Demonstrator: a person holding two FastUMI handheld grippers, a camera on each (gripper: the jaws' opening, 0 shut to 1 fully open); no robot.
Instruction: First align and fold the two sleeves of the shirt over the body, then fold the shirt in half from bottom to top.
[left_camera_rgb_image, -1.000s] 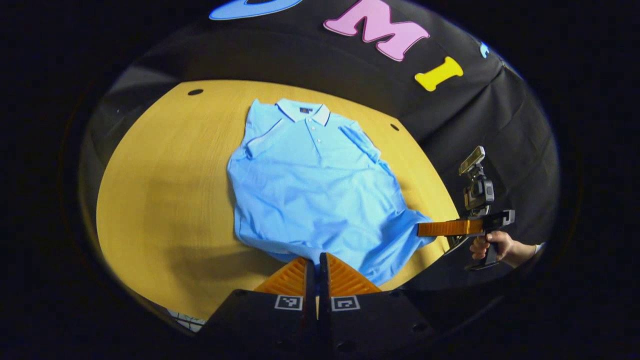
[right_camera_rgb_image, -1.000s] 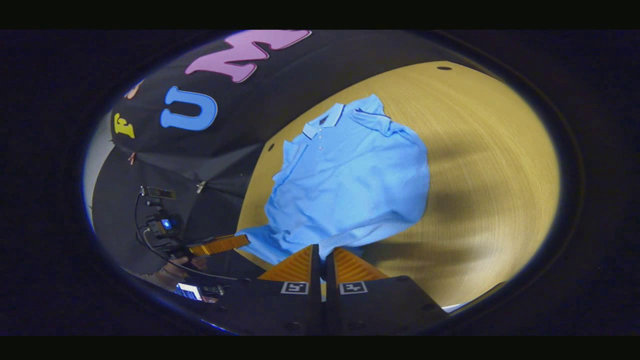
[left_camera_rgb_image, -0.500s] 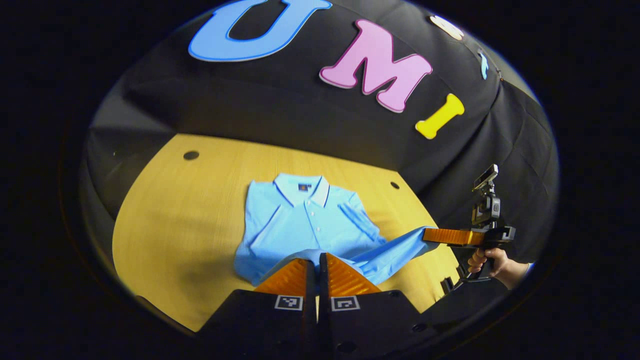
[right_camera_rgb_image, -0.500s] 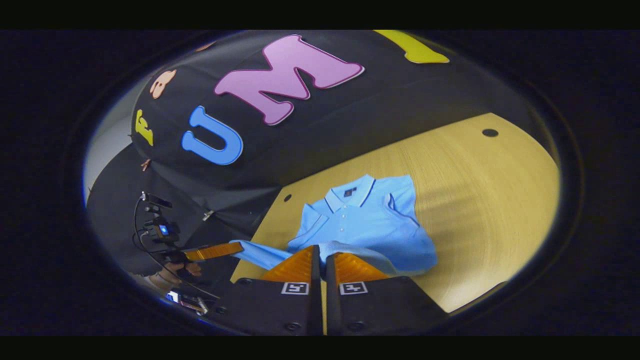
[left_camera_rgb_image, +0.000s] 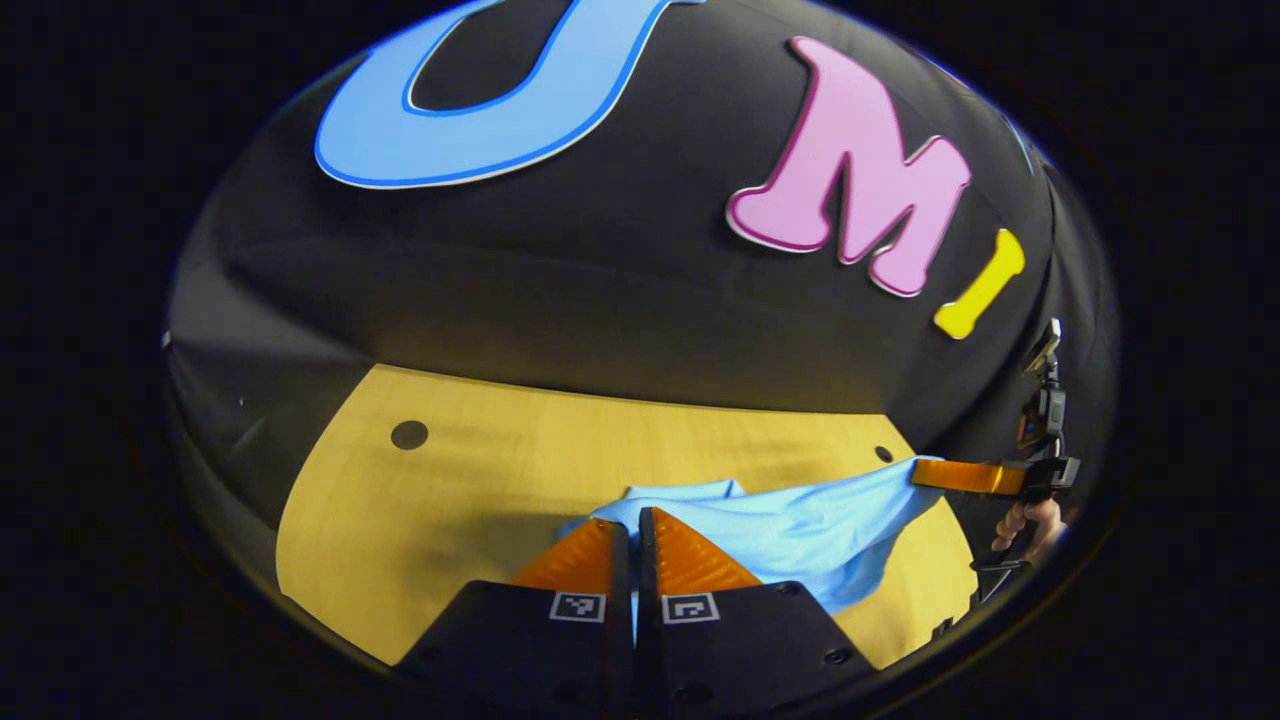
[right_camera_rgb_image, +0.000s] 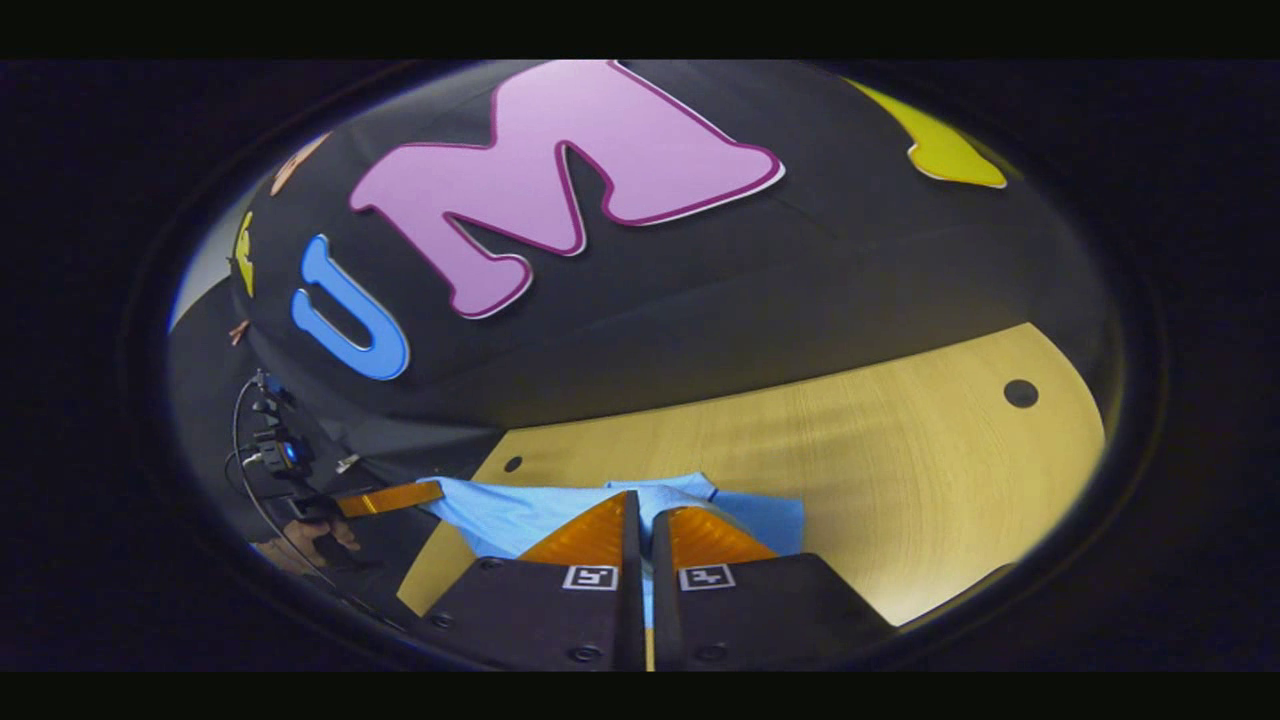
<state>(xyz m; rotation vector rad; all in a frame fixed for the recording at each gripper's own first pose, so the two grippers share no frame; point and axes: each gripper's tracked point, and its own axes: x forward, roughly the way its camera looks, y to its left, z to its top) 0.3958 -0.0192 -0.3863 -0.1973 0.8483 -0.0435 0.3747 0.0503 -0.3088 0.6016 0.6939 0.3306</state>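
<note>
The light blue polo shirt (left_camera_rgb_image: 800, 530) has its bottom hem lifted and stretched between the two grippers above the table. In the left gripper view, my left gripper (left_camera_rgb_image: 632, 512) is shut on the hem's left corner. Farther right, the right gripper (left_camera_rgb_image: 925, 472) pinches the other corner, a hand (left_camera_rgb_image: 1030, 520) behind it. In the right gripper view, my right gripper (right_camera_rgb_image: 645, 496) is shut on the shirt (right_camera_rgb_image: 500, 515), and the left gripper (right_camera_rgb_image: 432, 492) holds the cloth at the far left. The collar and sleeves are hidden under the raised cloth.
The yellow wooden table (left_camera_rgb_image: 450, 500) has a round hole at its far left (left_camera_rgb_image: 408, 434) and another near the right edge (left_camera_rgb_image: 882, 453). The black cloth wall stands close behind the table's far edge (right_camera_rgb_image: 800, 370).
Both grippers have carried the bottom hem up and forward toward the collar end. The shirt's body and collar, seen flat earlier, are now covered by the lifted cloth, and the wall is nearer.
</note>
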